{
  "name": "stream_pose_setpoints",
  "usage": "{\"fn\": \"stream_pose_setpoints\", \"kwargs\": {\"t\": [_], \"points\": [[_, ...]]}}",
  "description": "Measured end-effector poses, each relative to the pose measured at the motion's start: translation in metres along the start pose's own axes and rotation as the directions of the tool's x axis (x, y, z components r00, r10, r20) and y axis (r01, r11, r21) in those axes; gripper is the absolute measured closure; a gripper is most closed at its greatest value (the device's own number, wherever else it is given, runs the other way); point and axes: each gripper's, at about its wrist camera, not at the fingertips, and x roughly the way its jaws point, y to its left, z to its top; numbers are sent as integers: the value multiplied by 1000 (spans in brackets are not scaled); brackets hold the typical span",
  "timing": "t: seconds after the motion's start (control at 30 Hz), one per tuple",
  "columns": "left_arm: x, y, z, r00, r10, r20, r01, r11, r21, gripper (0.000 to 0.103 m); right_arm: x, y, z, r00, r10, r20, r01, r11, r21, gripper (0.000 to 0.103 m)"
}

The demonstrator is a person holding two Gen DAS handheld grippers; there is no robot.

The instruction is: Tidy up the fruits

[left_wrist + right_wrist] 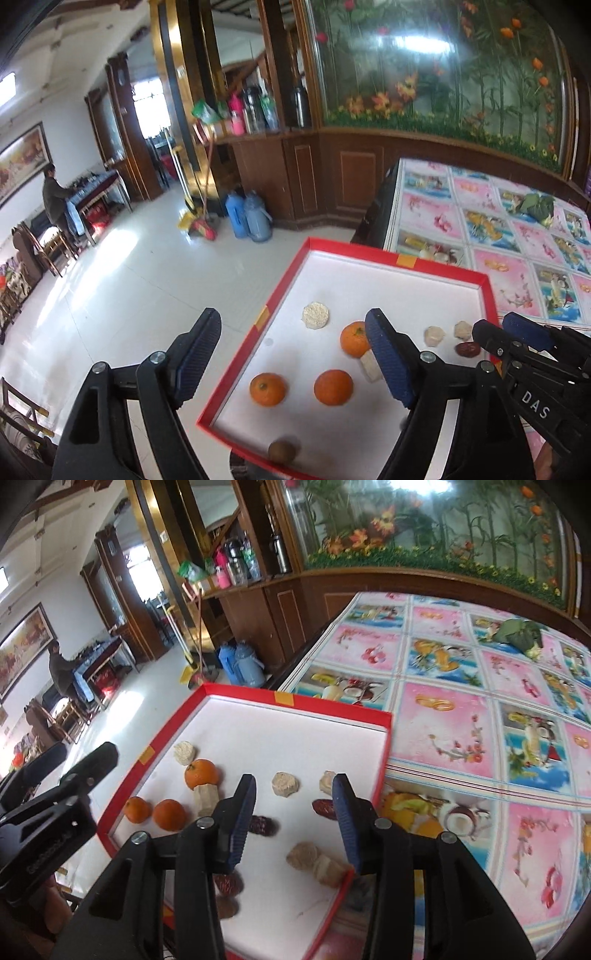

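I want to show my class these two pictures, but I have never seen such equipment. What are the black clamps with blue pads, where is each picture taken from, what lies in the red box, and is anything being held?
The clamps are hand-held two-finger grippers, one in each of a person's hands. Each carries a camera looking along its fingers, so one picture comes from the left gripper, the other from the right gripper. Both hover open over a red tray with a white floor, standing on a table with a flowery cloth. In the tray lie three oranges, several pale round cakes and dark red dates. Nothing is held.
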Motion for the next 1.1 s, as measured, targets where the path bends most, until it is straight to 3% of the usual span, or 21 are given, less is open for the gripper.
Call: {"fn": "stream_pose_setpoints", "kwargs": {"t": [0.17,0.4,0.47,0.53,0.63,0.73,0.8,0.87,1.1], "points": [[-56,0,-8,993,13,116,-11,1000,-12,18,-49,-3,-18,995,-27,93,27,1000,-1,48],[-113,1,-21,981,-18,195,28,999,-47,16,-128,-3,-39,974,-52,223,55,998,-6,41],[-128,2,-25,976,-20,218,33,998,-54,7,-153,-1,-48,963,-48,267,50,999,-1,36],[-144,3,-31,966,-40,257,55,997,-51,0,-172,4,-57,954,-44,295,49,999,-8,31],[-165,8,-41,945,-25,325,45,997,-55,0,-197,16,-73,942,-33,334,50,998,-44,27],[-178,13,-48,921,-29,388,54,997,-55,0,-218,26,-88,911,-56,409,99,992,-83,17],[-180,16,-48,920,-36,391,65,996,-59,0,-226,29,-95,885,-70,461,125,988,-91,9],[-178,18,-47,922,-27,387,62,995,-78,0,-227,29,-95,873,-79,482,133,988,-79,6],[-177,22,-54,927,-12,376,47,995,-83,0,-213,27,-97,898,-86,432,104,994,-19,5]]}}
